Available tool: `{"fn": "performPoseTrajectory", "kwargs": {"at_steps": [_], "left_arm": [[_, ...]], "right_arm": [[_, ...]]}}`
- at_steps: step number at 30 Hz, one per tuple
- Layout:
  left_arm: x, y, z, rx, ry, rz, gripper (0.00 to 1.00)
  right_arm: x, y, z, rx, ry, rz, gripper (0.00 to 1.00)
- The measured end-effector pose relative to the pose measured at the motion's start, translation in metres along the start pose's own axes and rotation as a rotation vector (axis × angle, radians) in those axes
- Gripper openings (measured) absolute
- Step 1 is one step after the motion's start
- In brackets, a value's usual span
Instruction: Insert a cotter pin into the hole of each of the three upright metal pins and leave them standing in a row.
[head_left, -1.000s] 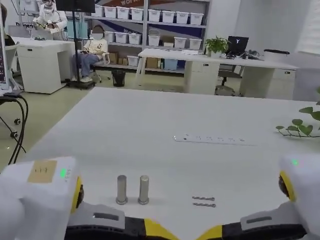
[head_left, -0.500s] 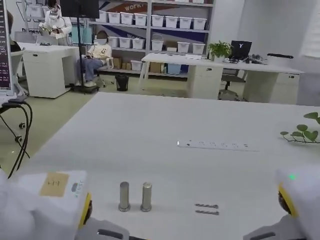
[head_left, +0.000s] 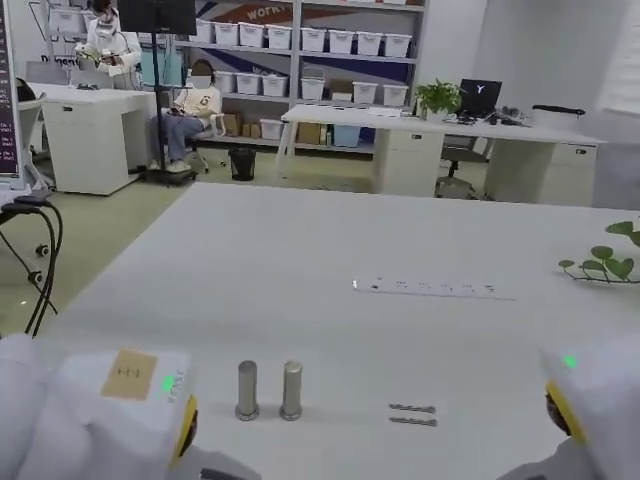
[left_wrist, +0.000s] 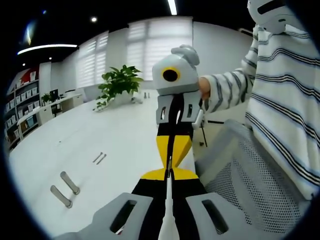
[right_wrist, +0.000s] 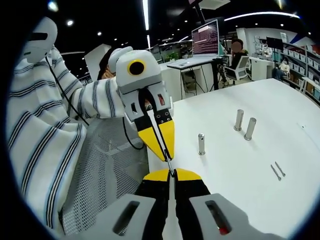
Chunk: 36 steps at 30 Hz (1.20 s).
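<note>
Both claws were clenched, on nothing I could make out. The left claw (left_wrist: 168, 176) and the right claw (right_wrist: 173, 176) met tip to tip over the near edge of the surface (head_left: 300, 260). Two metal pins (head_left: 246, 389) stood upright just beside each other. The third metal pin (right_wrist: 201, 143) stood apart from them, nearer the claws. The two cotter pins (head_left: 412, 408) that I could see lay flat and parallel, to the right of the pair. No cotter pin looked fitted yet.

The likeliest trouble was a toppled pin. Each stood on a narrow base, so a sideways push from a cotter pin against an unsteadied post would probably tip it into its neighbour. The third metal pin, standing close under the claws, could be knocked by a careless reach. The cotter pins were thin and lay flush on the surface, so a claw closing on one might skate it away or pinch it crooked. The cross holes were too small to make out, so a misaligned cotter pin would likely jam.

A second before, the head view showed the yellow and black claws meeting along its bottom edge. Now it showed the white bodies of the grippers at its lower corners. The whole picture had shifted, so the headset had moved. The metal pins and cotter pins kept the same arrangement.
</note>
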<state>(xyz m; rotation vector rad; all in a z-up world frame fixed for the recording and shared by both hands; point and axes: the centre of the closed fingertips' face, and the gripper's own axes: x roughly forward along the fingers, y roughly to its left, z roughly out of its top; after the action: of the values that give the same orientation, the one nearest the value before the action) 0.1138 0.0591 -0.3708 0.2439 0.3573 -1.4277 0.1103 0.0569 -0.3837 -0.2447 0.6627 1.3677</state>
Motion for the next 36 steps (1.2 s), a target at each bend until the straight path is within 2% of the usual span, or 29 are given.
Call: {"fn": "performPoseTrajectory", "kwargs": {"at_steps": [5,13,22,25,28,36], "left_arm": [[-0.001,0.0,0.001,0.002,-0.001,-0.006,0.0],[-0.003,0.003,0.0,-0.066,-0.011,0.002,0.0],[-0.005,0.006,-0.002,-0.037,-0.007,0.013,0.0],[-0.006,0.006,-0.005,-0.032,0.011,0.014,0.01],[-0.006,0.007,-0.009,-0.019,0.029,0.019,0.05],[-0.006,0.011,-0.01,-0.043,0.026,0.022,0.1]], "right_arm": [[-0.001,0.002,0.001,-0.02,0.005,0.004,0.0],[0.001,0.004,0.004,-0.026,-0.005,0.002,0.0],[0.005,0.002,0.005,-0.056,-0.001,-0.007,0.0],[0.006,0.001,0.006,-0.074,0.0,-0.014,0.0],[0.007,0.0,0.008,-0.064,-0.013,-0.017,0.0],[0.004,-0.01,0.009,-0.058,-0.028,-0.047,0.0]]}}
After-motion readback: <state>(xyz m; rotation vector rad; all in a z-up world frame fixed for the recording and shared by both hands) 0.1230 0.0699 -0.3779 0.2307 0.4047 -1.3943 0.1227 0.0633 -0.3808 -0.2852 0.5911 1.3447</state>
